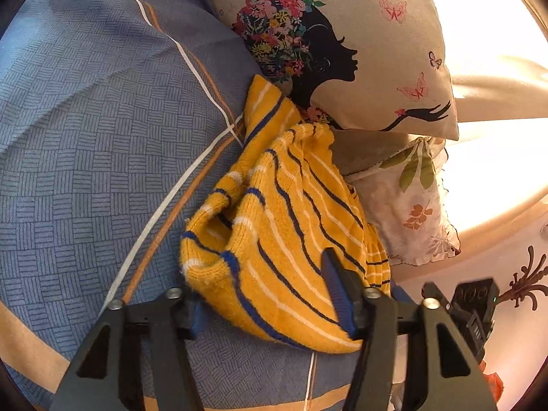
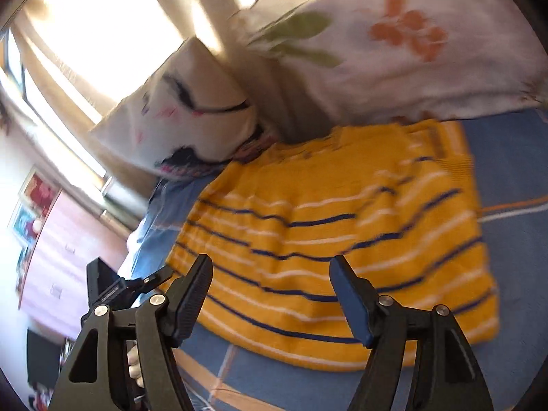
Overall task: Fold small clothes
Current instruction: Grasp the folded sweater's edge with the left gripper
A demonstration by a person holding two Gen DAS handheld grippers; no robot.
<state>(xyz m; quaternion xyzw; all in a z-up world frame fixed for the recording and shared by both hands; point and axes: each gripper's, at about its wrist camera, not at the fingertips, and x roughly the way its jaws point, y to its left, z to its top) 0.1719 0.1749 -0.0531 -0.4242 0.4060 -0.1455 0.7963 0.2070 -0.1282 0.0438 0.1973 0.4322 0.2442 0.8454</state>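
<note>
Black two-finger left gripper (image 1: 265,294) sat nearest the lens, jaws spread wide w/ the near edge of the yellow knit sweater w/ blue & white stripes (image 1: 284,239) lying between them; right finger (image 1: 337,284) rested on top of the knit, left one mostly hidden under it, so no pinch. Blue checked bedsheet w/ orange & white lines (image 1: 102,137) was under everything. Sweater lay bunched on the sheet, one sleeve reaching up to touch the cream cushion w/ a woman's flowered silhouette (image 1: 359,34). White floral pillow (image 1: 418,205) sat just beside it. Right gripper (image 2: 270,294) hovered over the sweater (image 2: 342,239), jaws apart, holding nothing; that view was blurred.
</note>
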